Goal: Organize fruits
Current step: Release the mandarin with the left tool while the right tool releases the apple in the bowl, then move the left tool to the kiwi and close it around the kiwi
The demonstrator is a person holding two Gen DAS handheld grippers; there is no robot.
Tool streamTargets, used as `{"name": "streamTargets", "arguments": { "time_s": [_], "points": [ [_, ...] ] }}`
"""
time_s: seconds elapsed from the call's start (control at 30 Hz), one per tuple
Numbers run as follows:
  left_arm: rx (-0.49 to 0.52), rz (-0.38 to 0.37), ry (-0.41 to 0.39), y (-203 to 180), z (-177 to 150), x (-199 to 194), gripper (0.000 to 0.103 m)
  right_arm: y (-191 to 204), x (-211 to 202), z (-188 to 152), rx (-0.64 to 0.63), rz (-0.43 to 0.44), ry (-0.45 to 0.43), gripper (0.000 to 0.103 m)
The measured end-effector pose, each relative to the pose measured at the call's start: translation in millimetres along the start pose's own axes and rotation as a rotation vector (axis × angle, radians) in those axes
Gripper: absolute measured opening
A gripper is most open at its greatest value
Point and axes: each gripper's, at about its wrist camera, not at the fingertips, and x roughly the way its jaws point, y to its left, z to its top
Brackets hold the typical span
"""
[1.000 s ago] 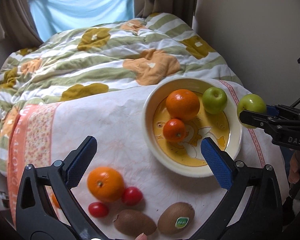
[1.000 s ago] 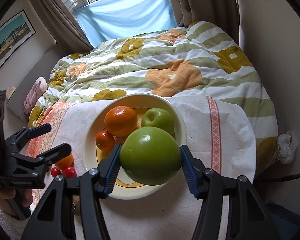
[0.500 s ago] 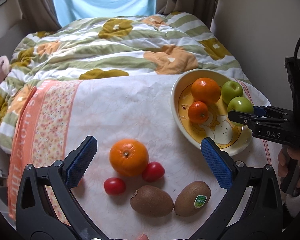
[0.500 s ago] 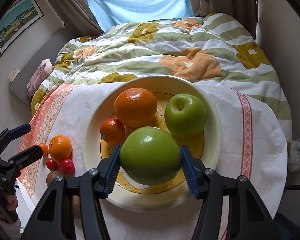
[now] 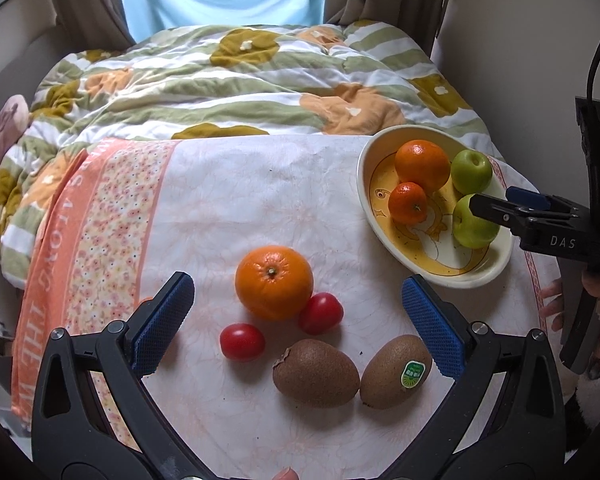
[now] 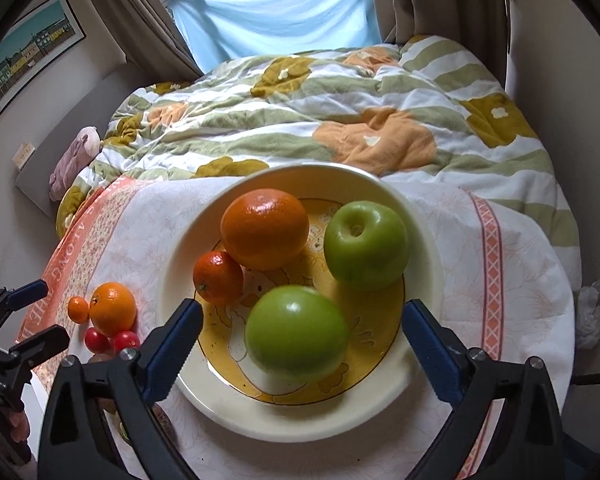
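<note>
A cream bowl [image 6: 308,180] holds an orange [image 6: 264,228], a mandarin [image 6: 218,276] and two green apples. The nearer green apple [image 6: 296,332] rests on the bowl's floor between the jaws of my right gripper [image 6: 300,320]. Those jaws are opening, with a gap on each side of the apple. My left gripper [image 5: 296,284] is open and hovers over loose fruit on the cloth: a large orange [image 5: 274,282], two tomatoes [image 5: 242,341] and two kiwis [image 5: 316,372]. A small mandarin [image 6: 78,309] lies left of that orange.
The fruit lies on a white cloth with an orange flowered border [image 5: 100,220], spread over a flowered quilt [image 5: 240,92]. A wall [image 5: 520,60] runs close along the right. A pink soft toy [image 6: 74,156] sits at the far left. A hand [image 5: 596,292] holds the right gripper's handle.
The right gripper sank to the bowl, spread its jaws and let go of the green apple, which now lies in the bowl. The left gripper moved left, over the loose fruit.
</note>
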Motion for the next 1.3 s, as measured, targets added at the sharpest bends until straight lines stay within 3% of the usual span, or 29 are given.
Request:
{"name": "streamTargets", "arguments": {
  "time_s": [0.3,0.83,1.03,1.3],
  "points": [
    [0.027,0.0,-0.037,0,3,-25,0.103,8,-27,3,-0.04,-0.037,-0.06,0.1],
    [0.07,-0.021,-0.144,27,-18,-110,0.103,61,-112,-14,-0.114,0.002,-0.099,0.1],
    [0.138,-0.092,-0.148,34,-37,-122,0.103,84,-126,-35,-0.109,-0.003,-0.088,0.1],
    [0.261,-0.179,-0.089,37,-51,-108,0.103,107,-116,-63,-0.126,0.011,-0.017,0.1]
  ]
}}
